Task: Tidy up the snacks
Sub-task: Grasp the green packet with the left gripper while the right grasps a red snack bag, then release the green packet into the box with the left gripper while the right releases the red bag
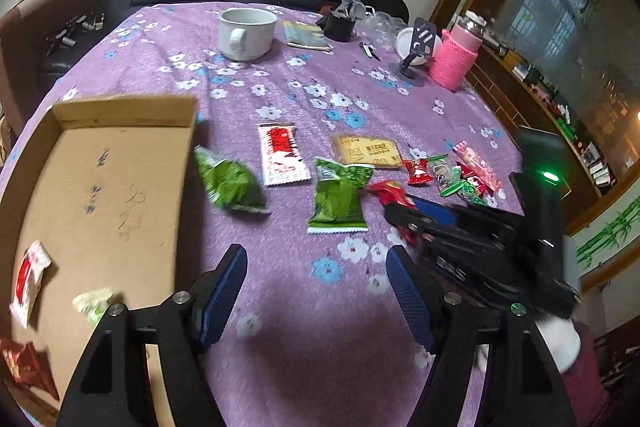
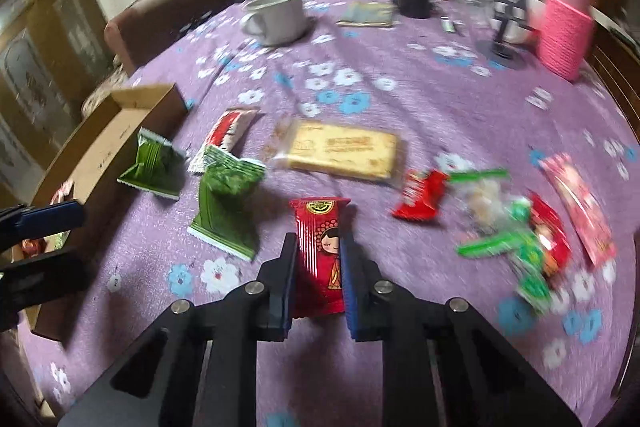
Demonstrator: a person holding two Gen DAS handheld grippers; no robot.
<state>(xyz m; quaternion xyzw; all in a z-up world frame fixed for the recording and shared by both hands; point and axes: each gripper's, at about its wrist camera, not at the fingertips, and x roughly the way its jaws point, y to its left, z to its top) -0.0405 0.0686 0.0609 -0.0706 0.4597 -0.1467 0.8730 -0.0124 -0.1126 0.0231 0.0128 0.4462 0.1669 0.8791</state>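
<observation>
The right gripper (image 2: 318, 255) has its fingers clamped on a red snack packet (image 2: 320, 259) just above the table (image 2: 440, 107). The left gripper (image 1: 316, 291) hangs open and empty beside the cardboard box (image 1: 120, 171). Carry the packet level across to the box (a few snacks already lie inside), clearing its wall and the green packets (image 2: 226, 211) before letting go.
</observation>
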